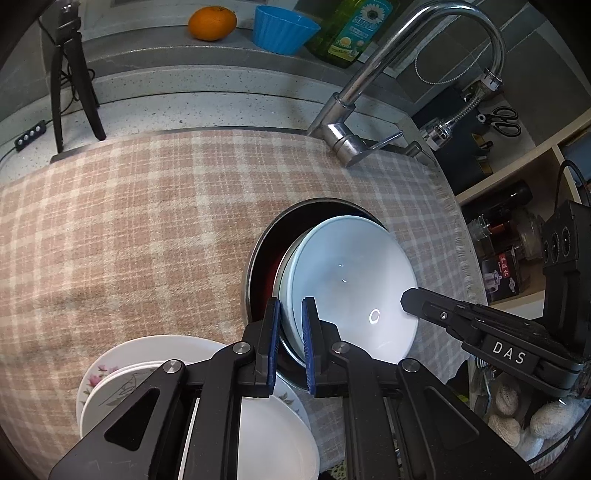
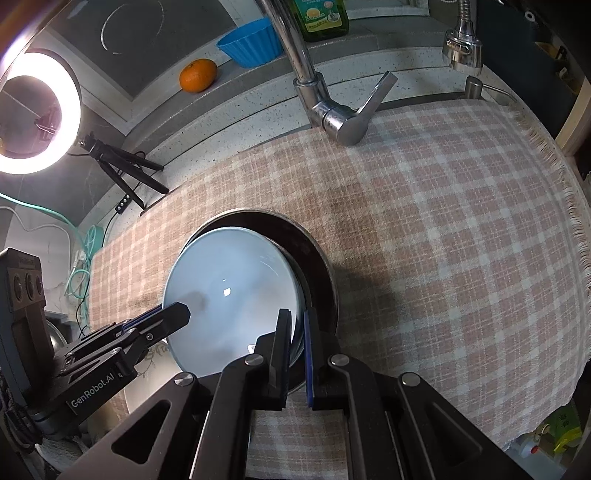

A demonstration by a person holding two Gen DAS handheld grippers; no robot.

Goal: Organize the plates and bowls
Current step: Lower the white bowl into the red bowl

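Note:
A pale blue bowl (image 1: 351, 280) sits tilted inside a larger steel bowl (image 1: 258, 258) on the checked cloth. My left gripper (image 1: 291, 325) is shut on the rims of the stacked bowls at their left side. My right gripper (image 2: 295, 332) is shut on the rims at the opposite side; it also shows in the left wrist view (image 1: 406, 297), and the left one shows in the right wrist view (image 2: 184, 314). The blue bowl (image 2: 229, 295) and steel bowl (image 2: 317, 266) fill the middle of the right wrist view. A stack of white plates (image 1: 122, 376), some flowered, lies under my left gripper.
A chrome tap (image 1: 369, 92) stands behind the cloth (image 1: 147, 229). An orange (image 1: 212, 22), a blue ribbed cup (image 1: 282, 29) and a green soap bottle (image 1: 354, 29) stand on the back ledge. A black tripod (image 1: 70, 81) and ring light (image 2: 33, 110) stand at left.

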